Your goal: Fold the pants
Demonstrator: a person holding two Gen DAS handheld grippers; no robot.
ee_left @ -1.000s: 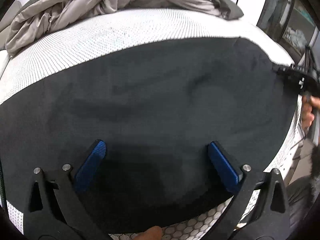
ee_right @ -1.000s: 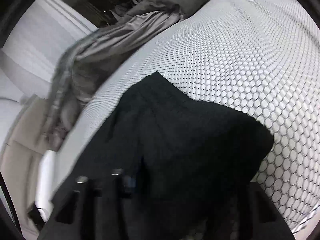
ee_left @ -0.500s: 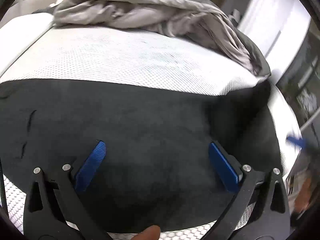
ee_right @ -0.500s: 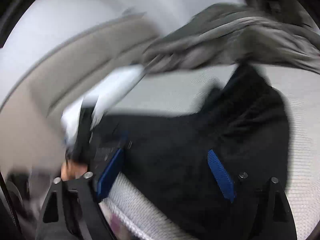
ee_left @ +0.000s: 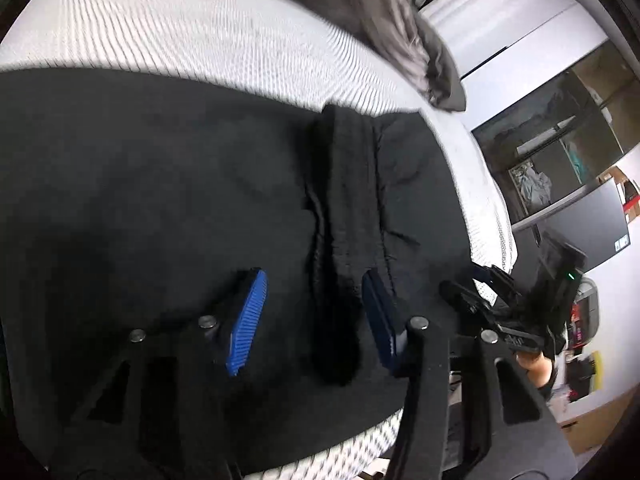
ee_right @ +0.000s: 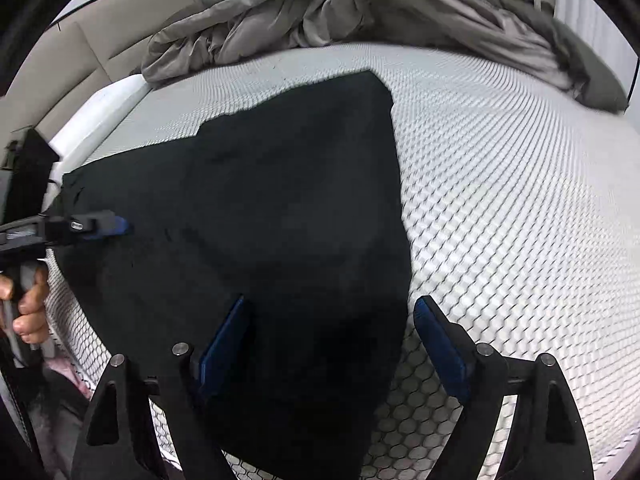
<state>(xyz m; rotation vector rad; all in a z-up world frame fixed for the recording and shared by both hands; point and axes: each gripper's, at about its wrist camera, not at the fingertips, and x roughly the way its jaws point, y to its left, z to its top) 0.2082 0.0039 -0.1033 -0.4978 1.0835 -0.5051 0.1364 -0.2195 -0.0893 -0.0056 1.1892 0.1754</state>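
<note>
Black pants (ee_right: 280,216) lie spread on a white honeycomb-patterned bed (ee_right: 520,208). In the left wrist view the pants (ee_left: 160,184) fill the frame, with a raised ridge of bunched fabric (ee_left: 344,216) running between my fingers. My left gripper (ee_left: 316,312) is partly closed around that ridge without pinching it. It also shows in the right wrist view (ee_right: 100,226) at the pants' left edge. My right gripper (ee_right: 332,344) is open over the pants' near right edge. It also shows in the left wrist view (ee_left: 492,304) at the far right.
A crumpled grey duvet (ee_right: 360,12) lies along the far side of the bed. A beige headboard (ee_right: 80,52) is at the left. Shelves and a dark monitor (ee_left: 580,220) stand beyond the bed's right edge.
My left gripper has swung right and narrowed its jaws over a ridge of fabric. My right gripper has let go of the pants end, opened and steadied over the near edge.
</note>
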